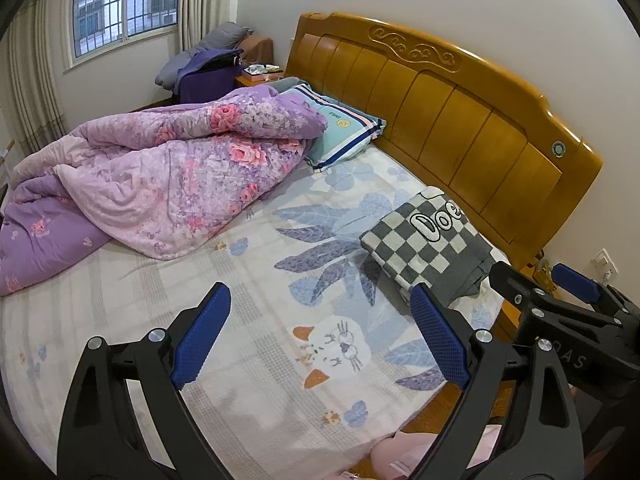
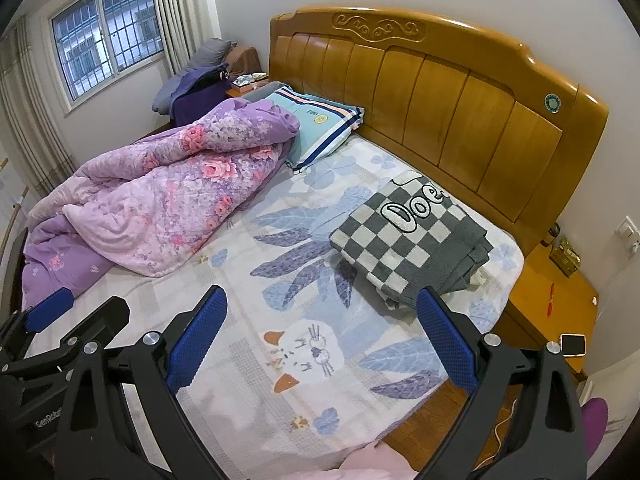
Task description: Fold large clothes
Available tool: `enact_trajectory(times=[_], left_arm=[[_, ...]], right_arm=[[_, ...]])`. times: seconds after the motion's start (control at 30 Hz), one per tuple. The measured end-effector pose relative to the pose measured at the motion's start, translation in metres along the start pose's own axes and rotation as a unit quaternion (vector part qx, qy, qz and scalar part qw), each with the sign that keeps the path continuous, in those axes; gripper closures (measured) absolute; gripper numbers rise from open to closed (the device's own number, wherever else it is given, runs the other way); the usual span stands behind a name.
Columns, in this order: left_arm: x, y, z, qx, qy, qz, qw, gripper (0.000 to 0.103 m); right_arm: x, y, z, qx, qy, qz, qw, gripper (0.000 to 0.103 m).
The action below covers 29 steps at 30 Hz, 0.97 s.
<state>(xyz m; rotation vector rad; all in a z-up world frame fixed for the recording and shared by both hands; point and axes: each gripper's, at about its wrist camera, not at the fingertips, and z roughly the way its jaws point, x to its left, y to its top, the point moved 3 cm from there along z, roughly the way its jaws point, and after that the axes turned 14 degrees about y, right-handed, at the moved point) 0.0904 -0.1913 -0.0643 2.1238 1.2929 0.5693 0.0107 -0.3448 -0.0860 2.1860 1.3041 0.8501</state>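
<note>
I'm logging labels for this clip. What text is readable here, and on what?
"Doe", cut off after that: checkered garment.
"GenRobot", partly cut off: left gripper body, seen from the right wrist.
"SMILE", upside down and tiny, unsure: pillow.
Round sticker on headboard: too small to read.

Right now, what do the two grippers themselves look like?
Both match: the left gripper and right gripper have black angular frames with silver round bolts, and blue fingers whose pads carry a fine grid texture. The right gripper's body shows pale lettering in the left view; the left one's reads partly "GenRob". No cables or sleeves show.
</note>
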Motion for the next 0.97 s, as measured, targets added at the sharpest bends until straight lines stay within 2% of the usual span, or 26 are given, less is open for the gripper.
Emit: enact_trajectory(times=[0.43,0.63,0.97], left_arm=[[-0.0008,-0.0005,0.0006,0.001,-0.003,0.0,1.0,0.011],[0.0028,0.0009,-0.0007,-0.011,-0.003,0.013,0.9998,0.011],[0.0038,0.0009,0.0017,0.0,-0.008,0.017,0.9998,0.011]], right_arm=[[0.0051,0.005,-0.0012,-0.01,0.005,-0.009,1.0,0.011],[0.0059,0.0073,-0.0022,-0.014,0.008,-0.008,1.0,0.011],[0.0056,0.0096,-0.001,-0.011,0.009,-0.008,1.0,0.011]])
